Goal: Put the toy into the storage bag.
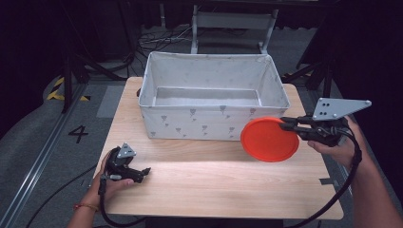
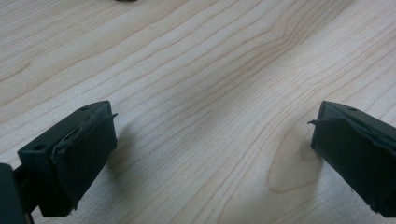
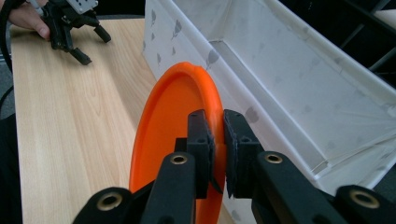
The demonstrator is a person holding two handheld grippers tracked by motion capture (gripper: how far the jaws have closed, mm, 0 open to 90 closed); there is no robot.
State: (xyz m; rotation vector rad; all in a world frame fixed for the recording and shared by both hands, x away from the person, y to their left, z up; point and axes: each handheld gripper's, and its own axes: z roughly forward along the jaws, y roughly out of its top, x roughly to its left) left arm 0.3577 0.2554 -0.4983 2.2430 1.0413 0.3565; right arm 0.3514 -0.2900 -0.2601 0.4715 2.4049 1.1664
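A: Two jaws of the right gripper (image 3: 216, 154) are closed on the rim of the orange plate (image 1: 269, 139). Thin edge pinch only, pads on either side of the lip.

B: Where's the plate relative to the box?

A: Held off the table, tilted on edge, just in front of the white fabric box (image 1: 157, 80) at its near right corner. In the high view it overlaps the box's front wall; can't tell if it's touching.

B: Risk?

A: My guess: the plate pivots in the pinch. The grip is at one point on the rim and all the weight hangs away from it. A quick swing could rotate it or slip it out.

B: And the box?

A: Soft walls. If the plate catches the near wall on the way over, the wall could buckle or the box could slide on the wooden table (image 1: 209, 185). Either could knock the plate loose.

B: Left side?

A: Left gripper (image 1: 140, 172) is well away from the box, near the table's front left corner. Jaws wide apart, nothing between them, only bare wood under them in the left gripper view. It isn't bracing the box, so nothing stops a shove.
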